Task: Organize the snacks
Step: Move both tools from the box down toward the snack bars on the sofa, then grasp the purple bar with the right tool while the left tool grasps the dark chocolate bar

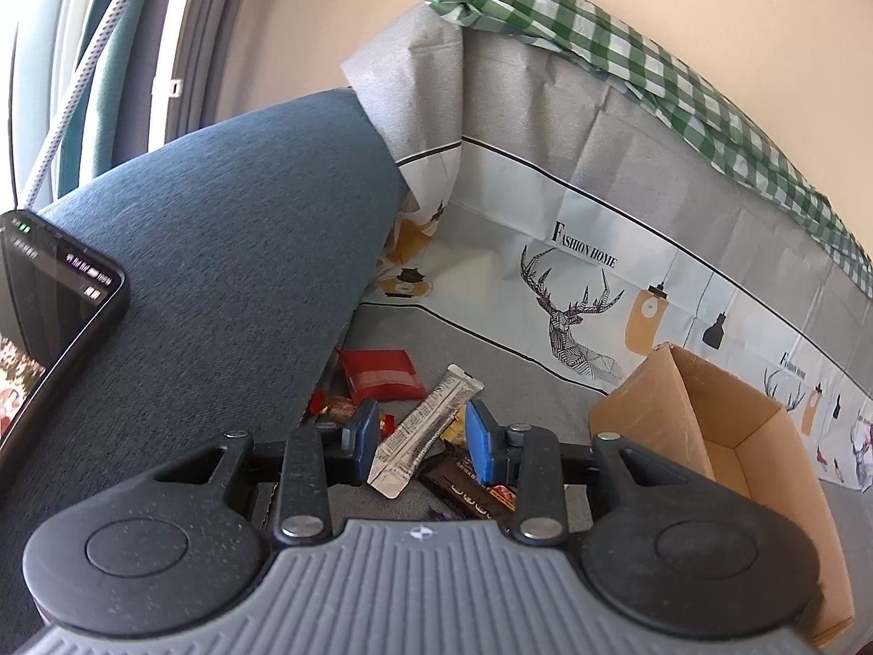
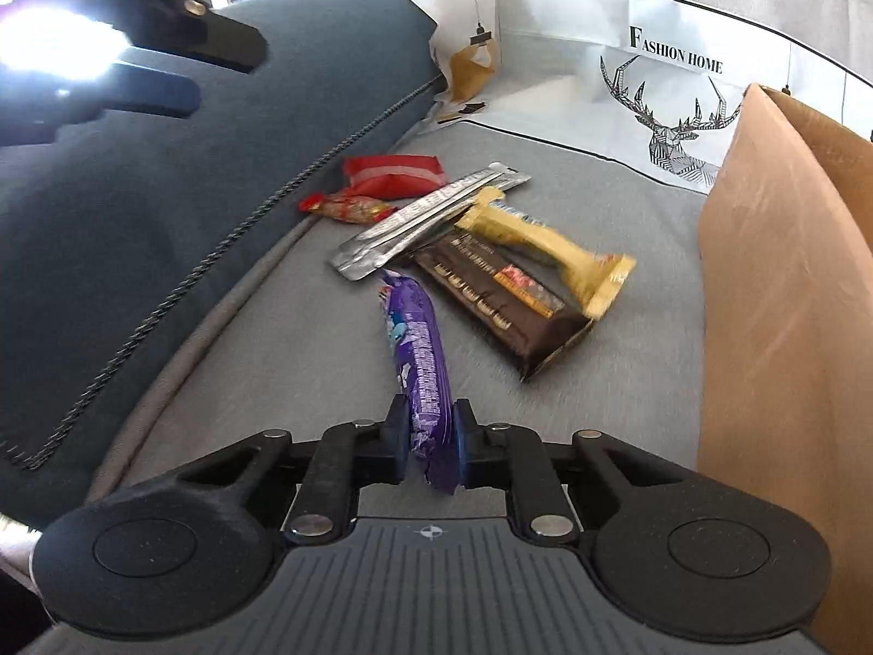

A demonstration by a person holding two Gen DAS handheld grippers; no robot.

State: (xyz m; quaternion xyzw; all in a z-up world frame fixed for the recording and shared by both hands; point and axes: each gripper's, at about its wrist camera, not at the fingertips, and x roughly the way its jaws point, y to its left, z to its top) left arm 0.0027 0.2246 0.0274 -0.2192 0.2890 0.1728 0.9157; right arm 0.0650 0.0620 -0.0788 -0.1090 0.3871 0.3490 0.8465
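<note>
Here the right hand-held gripper (image 2: 431,439) pinches the purple snack packet (image 2: 417,349) left of the cardboard box (image 2: 785,284); the left hand-held gripper (image 1: 420,439) hangs open above the silver sachet (image 1: 423,431), left of that box.

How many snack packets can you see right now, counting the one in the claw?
6. Purple packet gripped in the right claw; on the cushion: silver stick, yellow bar, dark brown bar, red pouch, small red candy. The cardboard box may hide more.

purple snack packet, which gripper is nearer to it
Right. The right gripper is shut on the purple snack packet; the left gripper hangs open above the silver stick packet.
</note>
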